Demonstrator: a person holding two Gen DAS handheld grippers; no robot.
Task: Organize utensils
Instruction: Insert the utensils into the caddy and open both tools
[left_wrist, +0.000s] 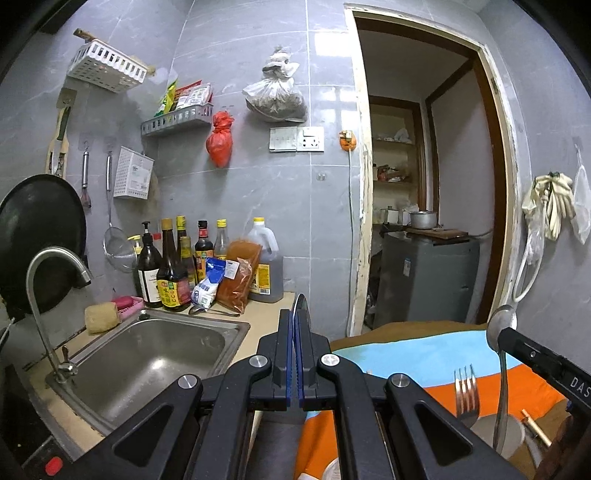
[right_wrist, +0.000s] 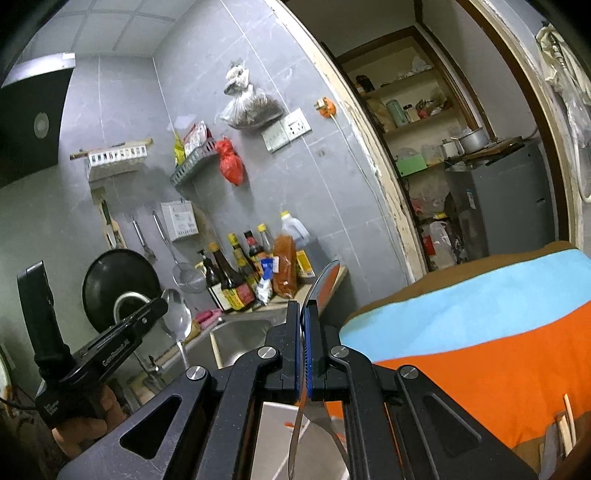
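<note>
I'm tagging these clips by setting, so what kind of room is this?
A small home kitchen, most likely: a stainless steel sink with a curved metal tap, dark sauce bottles against the grey tiled wall, and a round black pan propped by the sink.

The cloth (left_wrist: 424, 354) is banded in brown, sky blue and orange; the wall tiles (left_wrist: 258, 55) are grey with pale veining; a red plastic bag (left_wrist: 220, 138) hangs there; the sink (left_wrist: 155, 354) is brushed silver steel; the sponge (left_wrist: 102, 316) is dull yellow; the soap dish (left_wrist: 127, 303) is pink; both grippers are black with blue finger pads (right_wrist: 307, 350); the spoon (left_wrist: 501, 325) and fork (left_wrist: 466, 391) are plain silver; the pan (right_wrist: 118, 291) is black.
</note>
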